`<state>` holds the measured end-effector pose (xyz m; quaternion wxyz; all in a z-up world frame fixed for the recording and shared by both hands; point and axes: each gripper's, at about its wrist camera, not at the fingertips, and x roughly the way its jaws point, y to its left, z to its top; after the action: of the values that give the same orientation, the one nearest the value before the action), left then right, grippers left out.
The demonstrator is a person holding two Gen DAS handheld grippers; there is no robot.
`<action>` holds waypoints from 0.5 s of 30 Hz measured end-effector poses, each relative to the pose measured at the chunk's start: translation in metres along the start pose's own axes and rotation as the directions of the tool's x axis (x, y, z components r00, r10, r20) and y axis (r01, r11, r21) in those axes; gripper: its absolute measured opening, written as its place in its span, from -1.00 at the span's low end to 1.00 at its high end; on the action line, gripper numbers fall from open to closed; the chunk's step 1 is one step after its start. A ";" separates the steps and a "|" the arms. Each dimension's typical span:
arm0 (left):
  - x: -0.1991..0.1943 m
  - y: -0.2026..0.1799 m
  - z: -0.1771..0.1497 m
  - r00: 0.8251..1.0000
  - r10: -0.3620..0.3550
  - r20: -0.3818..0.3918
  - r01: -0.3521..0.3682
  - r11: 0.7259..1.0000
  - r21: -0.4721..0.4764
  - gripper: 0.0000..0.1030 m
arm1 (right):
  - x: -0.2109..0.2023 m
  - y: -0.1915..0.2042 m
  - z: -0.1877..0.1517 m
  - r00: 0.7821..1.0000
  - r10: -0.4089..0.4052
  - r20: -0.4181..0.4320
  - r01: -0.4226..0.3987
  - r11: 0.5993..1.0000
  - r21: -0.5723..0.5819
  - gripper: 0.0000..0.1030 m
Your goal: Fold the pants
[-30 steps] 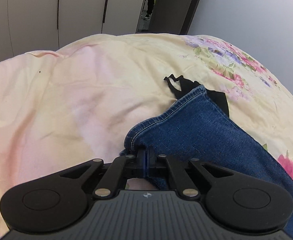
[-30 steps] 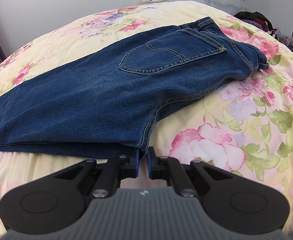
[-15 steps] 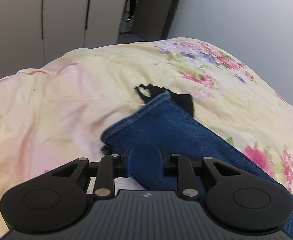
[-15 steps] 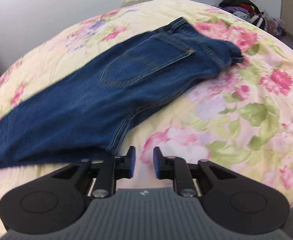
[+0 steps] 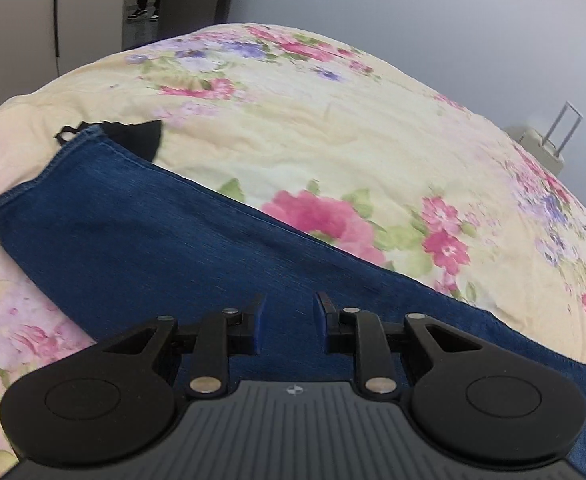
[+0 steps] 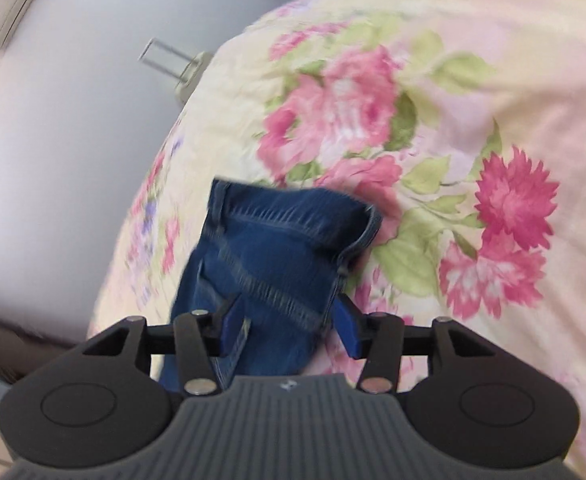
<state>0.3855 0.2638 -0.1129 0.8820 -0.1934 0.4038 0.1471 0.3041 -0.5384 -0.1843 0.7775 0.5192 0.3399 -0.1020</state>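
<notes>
Lying lengthwise across the floral bedspread [image 5: 333, 128], the jeans [image 5: 141, 248] stretch from their hem at the far left, where a black garment [image 5: 141, 138] peeks from beneath, toward the near right. The left gripper [image 5: 289, 320] hovers over the leg with its jaws apart and nothing between them, probably placed to pick a fresh hold for a fold across the length. At the other end, the right gripper [image 6: 289, 326] has its jaws spread wide on either side of the waistband [image 6: 289, 220], which bunches upward between them unclamped; blur hides finer contact.
</notes>
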 end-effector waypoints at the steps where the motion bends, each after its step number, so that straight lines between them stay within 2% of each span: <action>1: 0.003 -0.013 -0.003 1.000 -0.006 -0.008 0.006 1.000 0.013 -0.48 | 0.009 -0.011 0.008 0.999 0.033 -0.019 -0.032 0.998 0.060 -0.08; 3: 0.009 -0.047 -0.012 1.000 -0.017 -0.026 0.018 0.999 0.047 -0.48 | 0.029 -0.033 0.020 0.994 0.099 -0.040 -0.090 0.980 0.177 -0.07; 6: 0.020 -0.089 -0.022 0.998 -0.030 -0.051 0.035 0.995 0.095 -0.48 | 0.057 -0.066 0.034 0.990 0.139 -0.026 -0.124 0.941 0.316 -0.11; 8: 0.027 -0.115 -0.030 0.997 -0.035 -0.070 0.044 0.990 0.133 -0.48 | 0.071 -0.080 0.042 0.982 0.189 -0.020 -0.166 0.906 0.390 -0.25; 9: 0.031 -0.126 -0.034 0.997 -0.031 -0.077 0.043 0.987 0.153 -0.48 | 0.073 -0.080 0.047 0.979 0.204 -0.021 -0.180 0.906 0.383 -0.46; 10: 0.035 -0.135 -0.038 0.996 -0.028 -0.083 0.042 0.985 0.168 -0.48 | 0.073 -0.075 0.053 0.977 0.212 -0.031 -0.189 0.921 0.340 -0.67; 12: 0.044 -0.153 -0.046 0.995 -0.020 -0.097 0.038 0.981 0.192 -0.48 | 0.061 -0.051 0.064 0.976 0.216 -0.021 -0.210 0.963 0.168 -0.80; 13: 0.048 -0.160 -0.050 0.995 -0.012 -0.103 0.033 0.979 0.203 -0.48 | 0.051 -0.034 0.067 0.978 0.208 -0.009 -0.207 0.977 0.045 -0.85; 14: 0.052 -0.165 -0.053 0.994 -0.001 -0.110 0.025 0.976 0.215 -0.48 | 0.041 -0.014 0.067 0.984 0.179 0.010 -0.177 0.979 -0.104 -0.87; 15: 0.056 -0.170 -0.056 0.993 0.011 -0.116 0.015 0.975 0.222 -0.48 | 0.033 0.004 0.064 0.989 0.146 0.032 -0.134 0.960 -0.246 -0.91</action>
<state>0.4543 0.0936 -0.1517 0.8732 -0.1020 0.4682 0.0887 0.3579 -0.5865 -0.1871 0.8487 0.4400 0.2927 -0.0174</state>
